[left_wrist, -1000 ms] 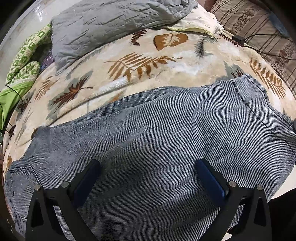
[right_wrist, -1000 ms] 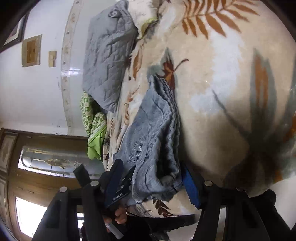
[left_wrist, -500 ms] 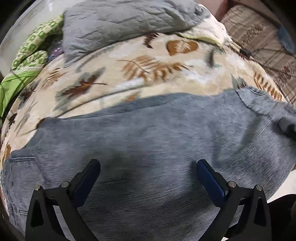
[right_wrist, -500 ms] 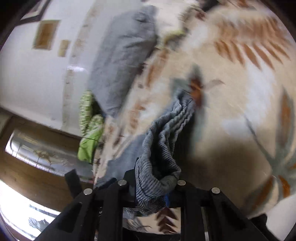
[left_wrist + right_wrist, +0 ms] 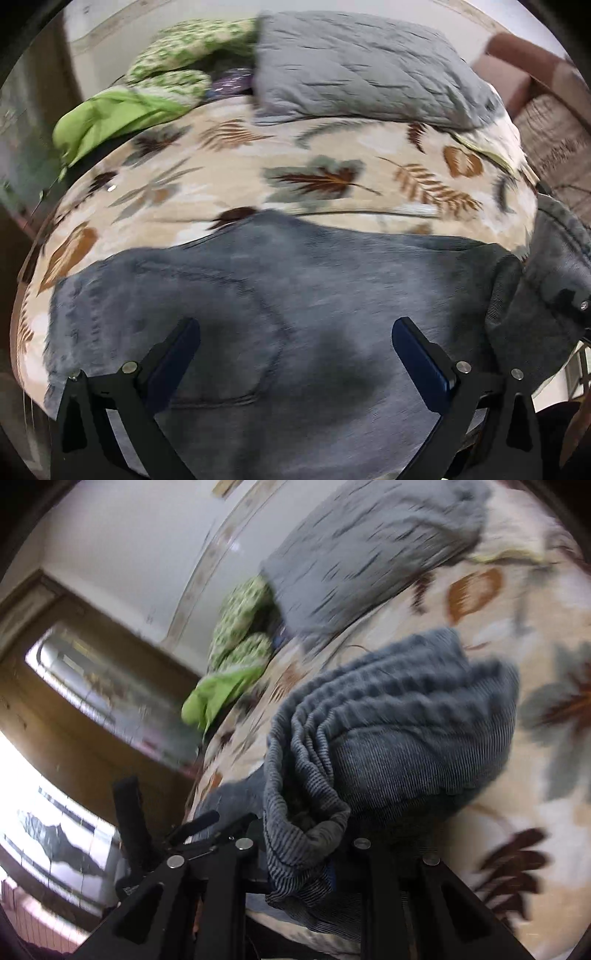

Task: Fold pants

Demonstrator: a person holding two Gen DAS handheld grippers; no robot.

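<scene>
One pair of grey pants (image 5: 295, 314) lies across the lower half of the left wrist frame on the leaf-print blanket (image 5: 332, 173); bare blanket shows above them. My left hand-held gripper (image 5: 295, 354) hangs over them, fingers wide apart, holding nothing. My right hand-held gripper (image 5: 303, 849) is clamped on a bunched edge of the pants (image 5: 388, 738), lower centre. One grey pillow (image 5: 362, 70) sits at upper centre.

The bunched pants (image 5: 388, 746) hide the right tongs' (image 5: 301, 853) fingertips, and motion blurs both views
</scene>
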